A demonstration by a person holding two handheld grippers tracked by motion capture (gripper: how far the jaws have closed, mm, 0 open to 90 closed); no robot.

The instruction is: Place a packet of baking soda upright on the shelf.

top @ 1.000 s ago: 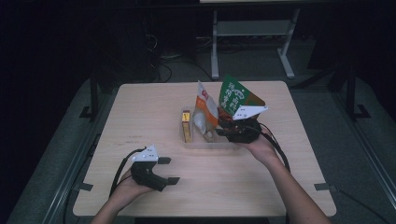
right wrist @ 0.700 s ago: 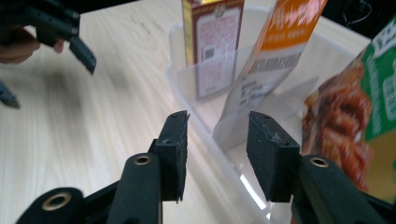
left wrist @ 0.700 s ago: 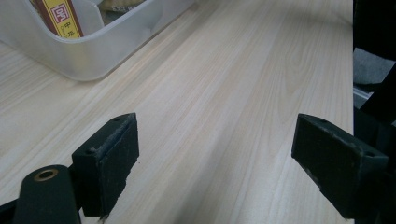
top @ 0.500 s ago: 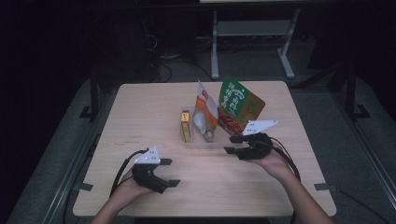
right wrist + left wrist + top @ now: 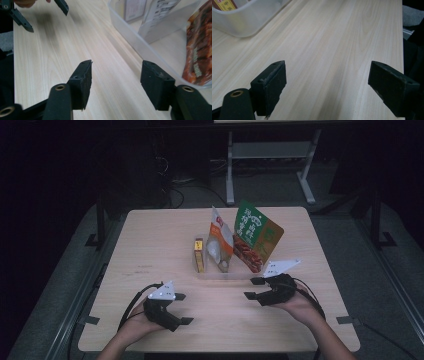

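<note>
A clear plastic bin [image 5: 227,274] stands mid-table. It holds a small yellow and red box [image 5: 199,255], a white pouch [image 5: 219,245] and a green and orange snack bag [image 5: 256,237] that leans at its right end. My right gripper [image 5: 252,288] hovers just in front of the bin, apart from the bag. Its jaws have just been opening, and in the right gripper view [image 5: 116,77] only bare table lies between them. The bin's rim [image 5: 140,47] and the bag [image 5: 198,50] lie to its right there. My left gripper [image 5: 184,309] rests open near the front left [image 5: 327,80].
The wooden table [image 5: 150,245] has free room to the left of the bin and along its front edge. A corner of the bin [image 5: 244,22] lies ahead of the left gripper. Dark floor and a metal stand [image 5: 270,155] lie beyond the far edge.
The right gripper has drawn back from the green snack bag toward the table's front, sinking a little, with its jaws wider apart. The bag stays in the bin. The left gripper has not moved.
</note>
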